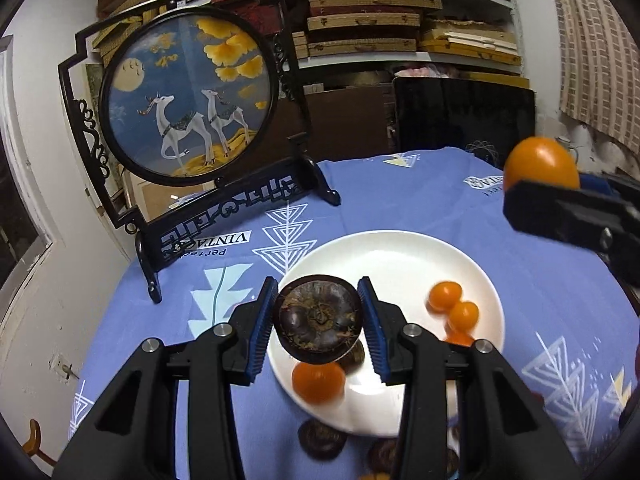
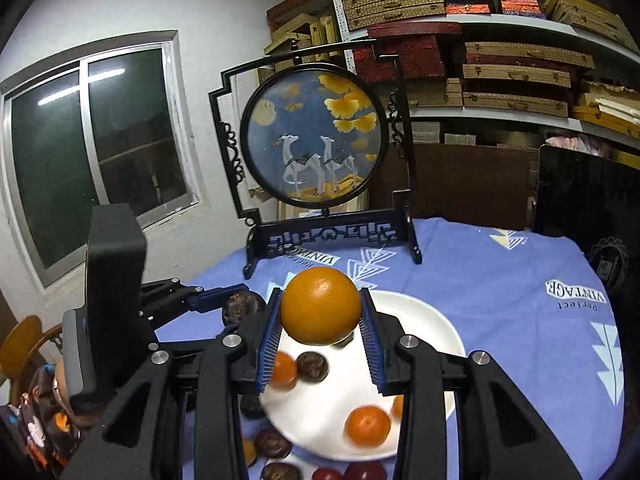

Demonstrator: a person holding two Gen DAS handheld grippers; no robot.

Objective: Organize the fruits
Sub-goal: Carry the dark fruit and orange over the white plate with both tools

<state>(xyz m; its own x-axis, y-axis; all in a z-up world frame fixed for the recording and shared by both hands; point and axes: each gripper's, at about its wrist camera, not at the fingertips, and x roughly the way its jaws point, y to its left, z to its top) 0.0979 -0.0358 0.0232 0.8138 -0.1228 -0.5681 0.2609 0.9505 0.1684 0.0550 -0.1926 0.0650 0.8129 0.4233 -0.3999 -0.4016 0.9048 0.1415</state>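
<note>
My left gripper (image 1: 319, 320) is shut on a dark brown round fruit (image 1: 318, 318) and holds it above the left part of a white plate (image 1: 404, 256). My right gripper (image 2: 320, 326) is shut on a large orange (image 2: 320, 306) above the same plate (image 2: 424, 328). The right gripper with its orange (image 1: 540, 162) also shows at the right of the left wrist view. The left gripper with its dark fruit (image 2: 243, 305) shows at the left of the right wrist view. Small oranges (image 1: 444, 296) and a dark fruit (image 2: 313, 366) lie on the plate.
The plate sits on a blue patterned tablecloth (image 1: 400, 184). A black-framed round deer screen (image 1: 188, 100) stands at the back left. More dark fruits (image 1: 322, 438) and red ones (image 2: 364, 472) lie on the cloth near the plate's front edge. Shelves of boxes (image 1: 368, 24) stand behind.
</note>
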